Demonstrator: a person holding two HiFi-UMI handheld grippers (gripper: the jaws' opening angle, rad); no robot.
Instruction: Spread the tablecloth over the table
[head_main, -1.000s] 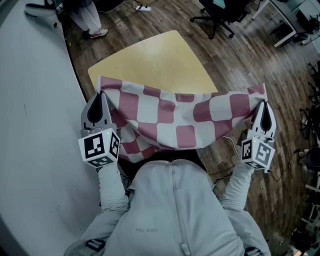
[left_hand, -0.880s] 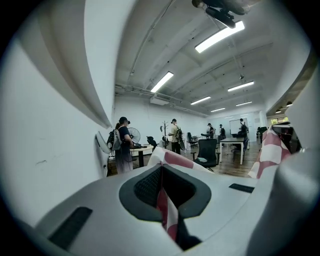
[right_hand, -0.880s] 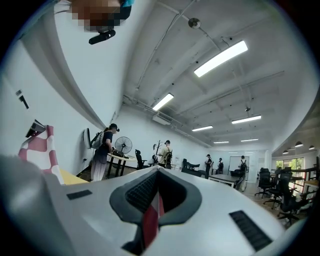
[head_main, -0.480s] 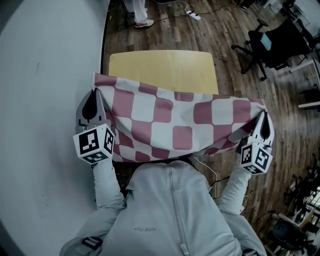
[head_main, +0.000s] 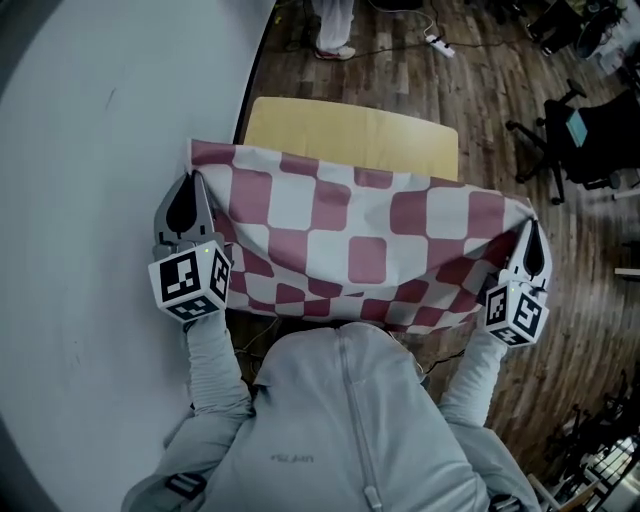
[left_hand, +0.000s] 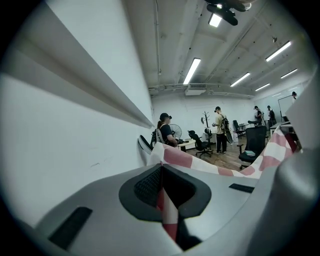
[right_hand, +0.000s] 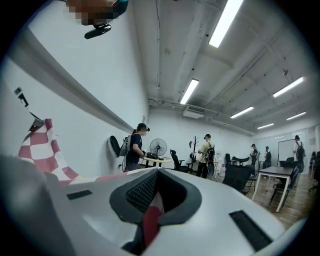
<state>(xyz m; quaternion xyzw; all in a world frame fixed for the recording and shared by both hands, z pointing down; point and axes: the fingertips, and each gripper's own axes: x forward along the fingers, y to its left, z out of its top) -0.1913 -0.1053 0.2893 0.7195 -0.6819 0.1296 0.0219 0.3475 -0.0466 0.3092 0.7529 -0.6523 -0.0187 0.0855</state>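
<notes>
Since a second ago the tablecloth (head_main: 350, 240) has been carried further over the table (head_main: 350, 135) and pulled flatter, and it now hides the table's near half. Left of the table runs a pale wall (head_main: 90, 200). At the table's near left corner the left gripper (head_main: 190, 190) has its jaws clamped on a corner of the red-and-white checked cloth, and a fold of it shows pinched between the pads (left_hand: 150, 185). The cloth hangs taut above the table between both grippers. Off the table's near right corner the right gripper (head_main: 527, 232) is closed on the opposite corner. Well right of the table stands an office chair (head_main: 590, 130).
</notes>
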